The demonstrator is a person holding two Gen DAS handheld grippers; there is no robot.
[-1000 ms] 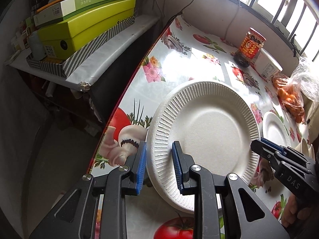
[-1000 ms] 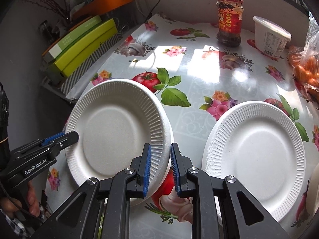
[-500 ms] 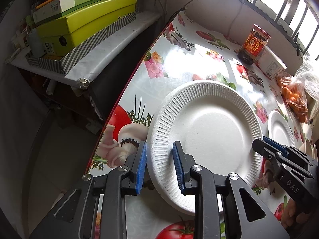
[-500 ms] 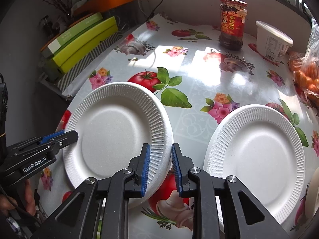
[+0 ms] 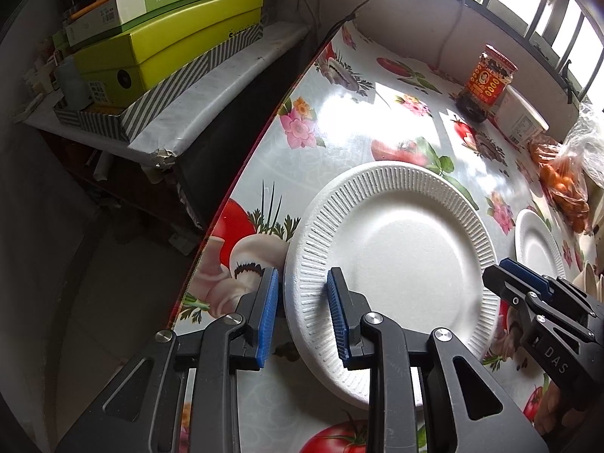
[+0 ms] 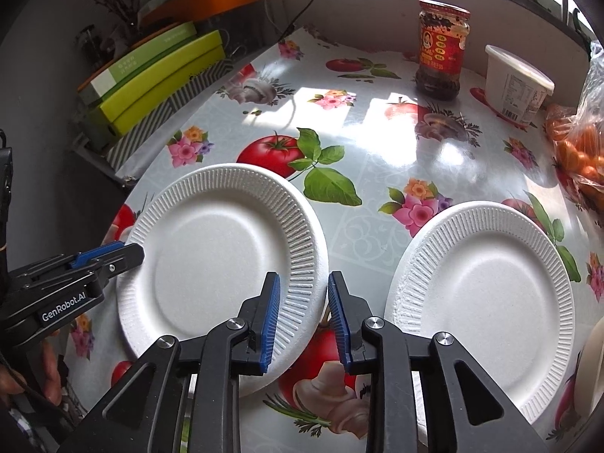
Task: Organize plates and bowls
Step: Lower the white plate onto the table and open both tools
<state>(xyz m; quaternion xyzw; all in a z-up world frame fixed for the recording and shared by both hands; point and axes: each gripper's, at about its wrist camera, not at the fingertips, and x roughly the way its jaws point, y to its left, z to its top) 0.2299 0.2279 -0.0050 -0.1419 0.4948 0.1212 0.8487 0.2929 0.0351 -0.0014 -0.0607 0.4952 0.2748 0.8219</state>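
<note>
The left tongs [image 5: 302,309] straddled the near-left rim of a white plate [image 5: 396,256], one blue pad outside the edge and one over the ribbed border, with a visible gap on each side, so they stood open around the rim without pinching it. The right tongs [image 6: 304,313] straddled the same plate's opposite rim; their jaws had just been opening, the rim lay between them, and the pads looked clear of it. The plate lay flat on the flowered worktop [image 6: 377,173], spanning the space between the two tongs. A second plate [image 6: 483,294] lay just to the right of the right tongs, apart from the first.

Both plates looked like thin foam or pressed paper: probably very light, somewhat stiff across the flat centre but easily bent or dented at the fluted border. The glossy worktop would likely let them slide at a nudge. The best hold was probably the raised rim, pinched gently, since a hard squeeze could crease it. A single-sided grip might let the plate droop or flutter, so lifting slowly would suit it.
</note>
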